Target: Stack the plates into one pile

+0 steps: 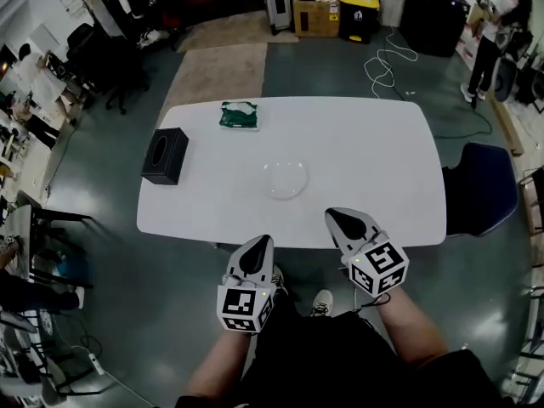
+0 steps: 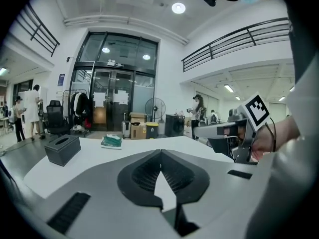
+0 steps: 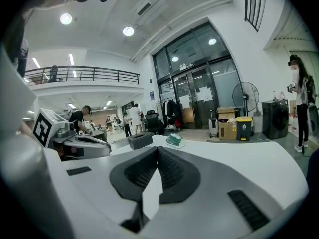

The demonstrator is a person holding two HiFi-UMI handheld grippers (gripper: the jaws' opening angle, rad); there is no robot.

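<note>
Now plates [image 1: 285, 179] lie flat, rim up; left tongs [image 1: 265, 242] and right tongs [image 1: 334, 216] clenched empty.

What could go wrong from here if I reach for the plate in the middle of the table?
1. The plate is pale and nearly blends into the white table, so its rim is easy to misjudge. Whether it is one plate or a pile I cannot tell.
2. The left gripper and the right gripper are both shut and empty at the table's near edge. Going in shut would likely shove the plate rather than grip it.
</note>
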